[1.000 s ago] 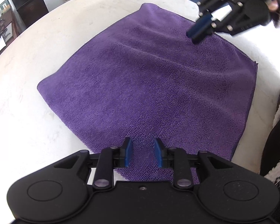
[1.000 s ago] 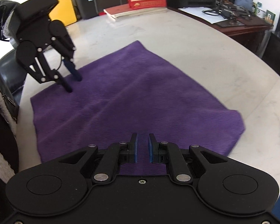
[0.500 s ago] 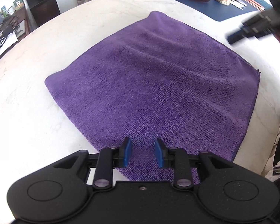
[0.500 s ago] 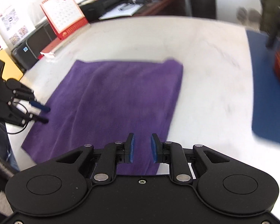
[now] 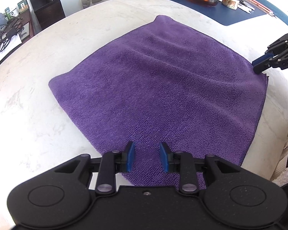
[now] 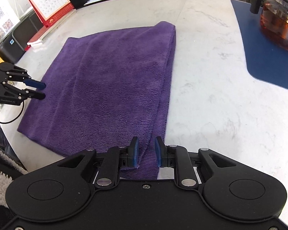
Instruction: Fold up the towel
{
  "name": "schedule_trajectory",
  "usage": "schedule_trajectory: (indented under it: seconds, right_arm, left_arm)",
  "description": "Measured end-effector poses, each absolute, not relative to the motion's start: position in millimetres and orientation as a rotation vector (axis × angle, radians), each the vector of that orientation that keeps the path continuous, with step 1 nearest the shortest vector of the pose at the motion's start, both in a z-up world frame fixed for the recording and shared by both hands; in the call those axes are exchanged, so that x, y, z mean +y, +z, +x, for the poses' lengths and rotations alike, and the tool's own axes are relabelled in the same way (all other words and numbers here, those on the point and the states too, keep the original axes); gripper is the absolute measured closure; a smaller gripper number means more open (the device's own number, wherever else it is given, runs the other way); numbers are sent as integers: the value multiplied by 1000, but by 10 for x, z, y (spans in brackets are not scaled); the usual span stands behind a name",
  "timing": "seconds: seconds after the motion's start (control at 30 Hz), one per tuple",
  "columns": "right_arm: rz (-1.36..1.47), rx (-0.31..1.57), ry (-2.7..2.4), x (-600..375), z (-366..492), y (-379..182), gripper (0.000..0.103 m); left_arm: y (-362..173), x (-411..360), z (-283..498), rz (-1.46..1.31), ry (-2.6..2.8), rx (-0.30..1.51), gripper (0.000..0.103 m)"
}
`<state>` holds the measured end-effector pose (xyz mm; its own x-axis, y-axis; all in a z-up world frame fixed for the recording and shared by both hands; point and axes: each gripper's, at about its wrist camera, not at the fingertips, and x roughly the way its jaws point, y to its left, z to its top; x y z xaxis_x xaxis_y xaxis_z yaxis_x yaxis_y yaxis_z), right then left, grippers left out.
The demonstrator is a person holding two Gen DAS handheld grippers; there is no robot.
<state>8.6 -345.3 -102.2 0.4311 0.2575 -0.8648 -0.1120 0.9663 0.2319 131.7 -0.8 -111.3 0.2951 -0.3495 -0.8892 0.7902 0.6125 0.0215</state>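
A purple towel (image 5: 163, 88) lies flat on the white marble table (image 5: 28, 115), with a doubled edge along its right side in the right wrist view (image 6: 109, 88). My left gripper (image 5: 146, 157) hovers over the towel's near corner, open by a narrow gap, with only cloth below the pads. From the right wrist view the left gripper (image 6: 41, 90) is at the towel's left edge, fingers apart. My right gripper (image 6: 146, 151) is open by a small gap over the corner at the doubled edge. In the left wrist view the right gripper (image 5: 256, 67) touches or nearly touches the towel's right corner.
A glass teapot of amber tea (image 6: 278, 25) stands on a blue mat (image 6: 268, 61) at the far right. A red desk calendar (image 6: 48, 2) and black office machines line the far side. The table's rounded edge and a person's fleece clothing are at the lower left.
The right gripper has swung from above the towel's far part out to its right corner and rolled, so its view turned. Its jaws widened slightly. The left gripper has barely moved.
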Motion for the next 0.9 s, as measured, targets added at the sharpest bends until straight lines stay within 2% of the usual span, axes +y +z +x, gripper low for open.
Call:
schedule_trajectory:
  seconds: [0.37, 0.47, 0.5, 0.9]
  right_arm:
    - [98, 1142, 262, -3351, 1, -998, 85]
    - [95, 1150, 270, -3345, 0, -1000, 98]
    - [102, 1148, 268, -3356, -4, -1004, 99]
    - [110, 1148, 230, -3471, -47, -985, 101]
  left_arm:
    - [-1125, 2, 1321, 508, -815, 1005, 74]
    - [-1124, 7, 1321, 502, -818, 1003, 74]
    - [-1121, 11, 1318, 501, -818, 1003, 73]
    - [-1106, 16, 1314, 504, -832, 1005, 71]
